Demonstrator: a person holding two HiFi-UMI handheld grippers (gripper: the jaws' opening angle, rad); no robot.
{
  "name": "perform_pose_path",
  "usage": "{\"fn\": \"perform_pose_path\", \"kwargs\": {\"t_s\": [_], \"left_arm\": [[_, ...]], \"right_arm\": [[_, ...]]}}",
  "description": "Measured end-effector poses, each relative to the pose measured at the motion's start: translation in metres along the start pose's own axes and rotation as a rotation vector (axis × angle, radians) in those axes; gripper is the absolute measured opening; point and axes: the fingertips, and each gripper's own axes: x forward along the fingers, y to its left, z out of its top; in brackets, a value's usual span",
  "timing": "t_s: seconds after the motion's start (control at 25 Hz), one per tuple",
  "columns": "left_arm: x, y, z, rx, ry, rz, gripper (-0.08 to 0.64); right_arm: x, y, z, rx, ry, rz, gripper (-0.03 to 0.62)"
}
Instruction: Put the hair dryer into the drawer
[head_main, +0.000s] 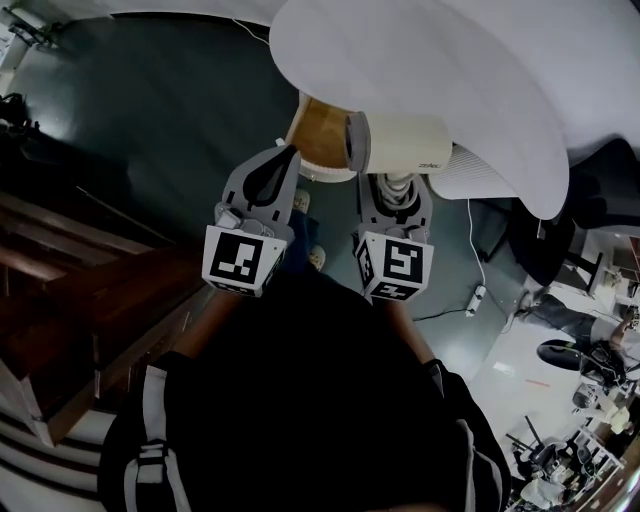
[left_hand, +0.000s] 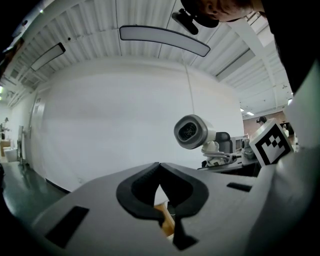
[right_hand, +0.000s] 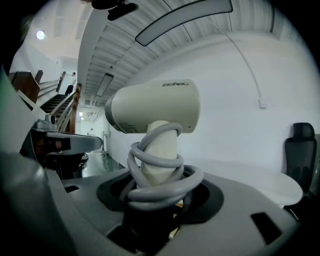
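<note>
My right gripper (head_main: 394, 186) is shut on the handle of a cream hair dryer (head_main: 400, 145), whose grey cord (right_hand: 157, 175) is coiled round that handle. In the right gripper view the hair dryer (right_hand: 155, 107) stands upright out of my right gripper (right_hand: 155, 192), barrel pointing left. My left gripper (head_main: 284, 158) is beside it, shut and holding nothing. The left gripper view shows the left gripper (left_hand: 159, 167) with its tips touching and the hair dryer (left_hand: 190, 131) to the right. A tan wooden thing (head_main: 320, 135) lies just beyond both grippers, under the table edge; I cannot tell if it is the drawer.
A large white table top (head_main: 430, 70) curves over the upper right. Dark wooden stairs (head_main: 90, 290) run along the left. A white power strip (head_main: 476, 298) lies on the grey floor, and cluttered desks (head_main: 590, 400) fill the lower right. A black chair (right_hand: 300, 145) stands by the wall.
</note>
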Motion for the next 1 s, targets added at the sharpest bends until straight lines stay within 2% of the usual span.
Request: {"fn": "perform_pose_path", "kwargs": {"t_s": [0.16, 0.48, 0.68, 1.0], "left_arm": [[0.065, 0.015, -0.019, -0.020, 0.065, -0.014, 0.008], [0.146, 0.049, -0.030, 0.002, 0.103, -0.075, 0.008], [0.162, 0.065, -0.048, 0.000, 0.113, -0.104, 0.008], [0.194, 0.077, -0.087, -0.018, 0.160, -0.199, 0.008]], "right_arm": [[0.053, -0.037, -0.007, -0.009, 0.019, -0.017, 0.258], [0.122, -0.068, -0.009, 0.000, 0.062, -0.039, 0.256], [0.141, -0.062, -0.032, 0.024, 0.092, -0.051, 0.256], [0.168, -0.059, -0.067, 0.054, 0.171, -0.089, 0.256]]}}
